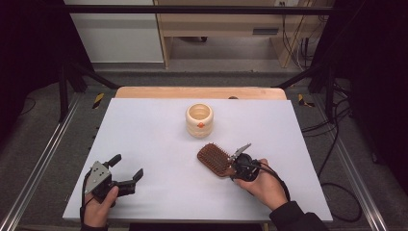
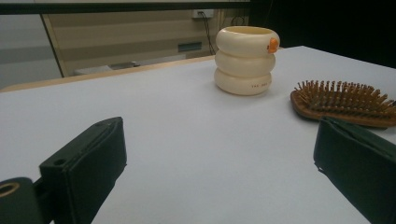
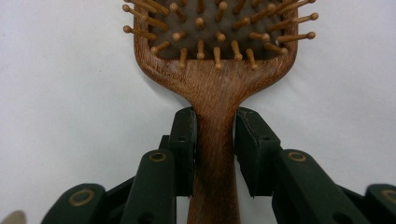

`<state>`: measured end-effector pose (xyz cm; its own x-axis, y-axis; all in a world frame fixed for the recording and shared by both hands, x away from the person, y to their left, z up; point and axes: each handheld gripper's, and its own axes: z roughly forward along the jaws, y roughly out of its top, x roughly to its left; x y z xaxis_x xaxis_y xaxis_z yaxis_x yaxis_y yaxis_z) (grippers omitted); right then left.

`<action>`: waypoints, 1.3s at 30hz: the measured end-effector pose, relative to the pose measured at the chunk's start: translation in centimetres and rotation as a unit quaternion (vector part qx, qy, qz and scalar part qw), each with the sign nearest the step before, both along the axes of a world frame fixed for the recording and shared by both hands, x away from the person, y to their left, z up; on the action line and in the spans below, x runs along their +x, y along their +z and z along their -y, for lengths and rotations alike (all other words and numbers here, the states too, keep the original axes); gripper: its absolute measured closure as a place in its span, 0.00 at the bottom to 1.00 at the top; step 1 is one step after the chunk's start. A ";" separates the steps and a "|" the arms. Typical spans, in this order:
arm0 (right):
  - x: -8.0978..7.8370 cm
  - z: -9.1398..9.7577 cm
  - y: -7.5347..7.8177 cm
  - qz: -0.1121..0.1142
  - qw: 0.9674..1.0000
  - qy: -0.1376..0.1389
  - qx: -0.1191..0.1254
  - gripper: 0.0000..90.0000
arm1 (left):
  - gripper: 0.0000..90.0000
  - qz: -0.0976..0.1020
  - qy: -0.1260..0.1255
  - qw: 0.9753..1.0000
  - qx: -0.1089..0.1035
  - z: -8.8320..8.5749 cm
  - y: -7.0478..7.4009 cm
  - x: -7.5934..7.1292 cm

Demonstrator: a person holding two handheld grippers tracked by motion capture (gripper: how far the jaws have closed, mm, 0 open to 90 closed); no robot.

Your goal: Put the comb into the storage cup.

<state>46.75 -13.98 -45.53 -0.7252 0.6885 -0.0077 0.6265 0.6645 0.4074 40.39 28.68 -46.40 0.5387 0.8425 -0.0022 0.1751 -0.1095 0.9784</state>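
A brown wooden hairbrush (image 1: pixel 214 159) lies bristles up on the white table (image 1: pixel 144 125), right of the middle. In the right gripper view its handle (image 3: pixel 215 154) runs between the two black jaws, and both pads sit against its sides. My right gripper (image 1: pixel 232 168) is shut on that handle, low over the table. My left gripper (image 1: pixel 127 166) rests near the front left edge, jaws wide apart with nothing between them. The left gripper view (image 2: pixel 219 154) looks across the table at the hairbrush (image 2: pixel 343 100).
A cream ribbed cup (image 1: pixel 199 120) with a small orange mark stands upright behind the brush, near the table's middle back; it also shows in the left gripper view (image 2: pixel 246 60). Cables hang off the table's right side. Metal rails run along the left.
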 end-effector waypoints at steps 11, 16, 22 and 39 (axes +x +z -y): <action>0.9 -0.4 0.3 -0.031 0.999 0.000 -0.014 0.81 | 0.03 0.000 0.001 1.000 -0.001 0.0 0.0 0.0; 0.6 0.3 0.1 -0.025 1.000 -0.008 0.013 0.81 | 0.03 0.001 0.005 1.000 -0.004 -0.3 0.1 -0.1; 0.1 0.8 0.0 0.010 1.000 -0.011 0.025 0.81 | 0.03 0.002 0.007 1.000 -0.005 -0.3 0.1 -0.1; -0.3 3.9 3.0 0.143 0.977 -0.050 0.153 0.81 | 0.03 0.018 0.005 1.000 -0.025 -0.9 0.7 -0.7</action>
